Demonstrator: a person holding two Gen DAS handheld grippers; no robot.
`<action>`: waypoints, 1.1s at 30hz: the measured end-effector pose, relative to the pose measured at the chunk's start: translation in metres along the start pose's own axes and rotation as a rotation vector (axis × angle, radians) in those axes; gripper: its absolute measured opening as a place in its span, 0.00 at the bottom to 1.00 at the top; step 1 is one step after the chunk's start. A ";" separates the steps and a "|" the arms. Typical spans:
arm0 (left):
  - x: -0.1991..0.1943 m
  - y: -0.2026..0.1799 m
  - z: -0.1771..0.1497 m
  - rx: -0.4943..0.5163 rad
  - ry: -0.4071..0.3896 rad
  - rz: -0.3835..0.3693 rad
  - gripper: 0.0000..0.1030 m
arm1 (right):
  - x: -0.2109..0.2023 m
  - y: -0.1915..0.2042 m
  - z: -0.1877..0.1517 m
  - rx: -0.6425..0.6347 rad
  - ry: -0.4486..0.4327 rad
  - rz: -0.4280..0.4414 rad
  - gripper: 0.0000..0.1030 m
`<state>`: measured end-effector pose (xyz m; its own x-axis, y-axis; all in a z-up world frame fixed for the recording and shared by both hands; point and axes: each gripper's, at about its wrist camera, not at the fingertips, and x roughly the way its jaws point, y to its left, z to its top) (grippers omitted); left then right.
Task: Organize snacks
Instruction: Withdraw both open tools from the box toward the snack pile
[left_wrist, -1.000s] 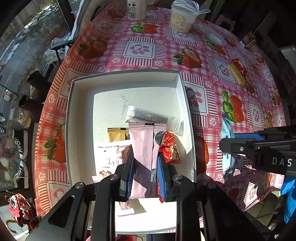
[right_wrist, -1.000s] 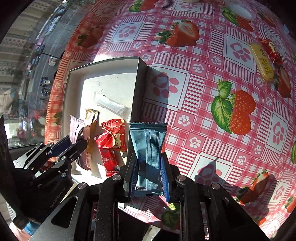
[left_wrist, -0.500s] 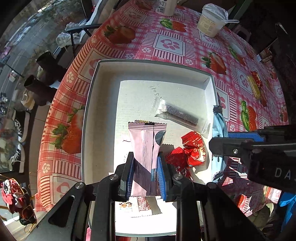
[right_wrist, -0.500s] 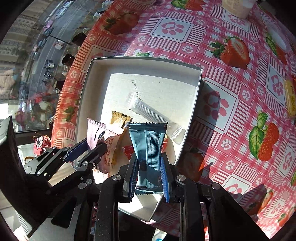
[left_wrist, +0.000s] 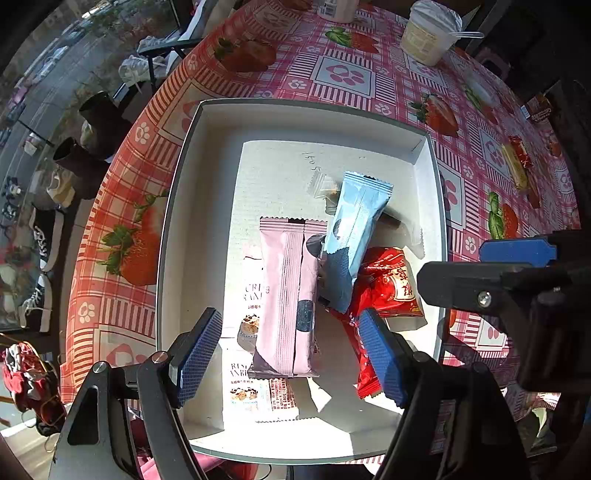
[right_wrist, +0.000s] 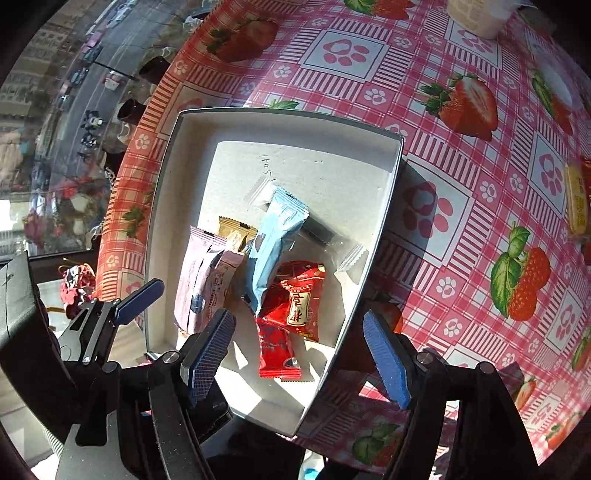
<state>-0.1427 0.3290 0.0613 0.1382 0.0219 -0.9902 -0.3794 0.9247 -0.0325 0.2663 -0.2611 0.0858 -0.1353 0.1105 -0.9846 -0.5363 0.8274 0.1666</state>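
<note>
A white box (left_wrist: 192, 236) (right_wrist: 166, 192) sits on the strawberry tablecloth and holds several snack packets. A pink packet (left_wrist: 286, 295) (right_wrist: 199, 280) lies in it beside a light blue packet (left_wrist: 354, 236) (right_wrist: 275, 243) that rests across a clear-wrapped dark bar (left_wrist: 391, 221) (right_wrist: 317, 232) and red packets (left_wrist: 388, 284) (right_wrist: 295, 306). My left gripper (left_wrist: 291, 360) is open and empty above the box's near edge. My right gripper (right_wrist: 299, 362) is open and empty above the box's near right corner.
A yellow snack bar (left_wrist: 513, 170) (right_wrist: 576, 199) and a red packet (left_wrist: 521, 155) lie on the cloth at the far right. A lidded cup (left_wrist: 428, 33) and a bottle (left_wrist: 336, 9) stand at the far edge. Shoes lie on the floor to the left.
Both grippers opened. The pink packet left my left gripper and the blue packet left my right gripper; both now lie in the box.
</note>
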 end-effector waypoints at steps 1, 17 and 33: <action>-0.001 -0.001 -0.001 0.000 -0.006 0.000 0.78 | 0.000 -0.002 -0.001 0.003 0.004 -0.010 0.72; -0.024 -0.008 -0.001 0.048 -0.129 -0.046 0.78 | 0.002 -0.044 -0.029 0.126 0.073 -0.136 0.99; -0.023 -0.018 0.004 0.082 -0.135 -0.090 0.78 | -0.010 -0.062 -0.031 0.162 0.110 -0.203 0.99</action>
<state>-0.1359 0.3136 0.0847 0.2920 -0.0168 -0.9563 -0.2847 0.9530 -0.1036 0.2746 -0.3304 0.0868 -0.1330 -0.1191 -0.9839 -0.4228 0.9047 -0.0523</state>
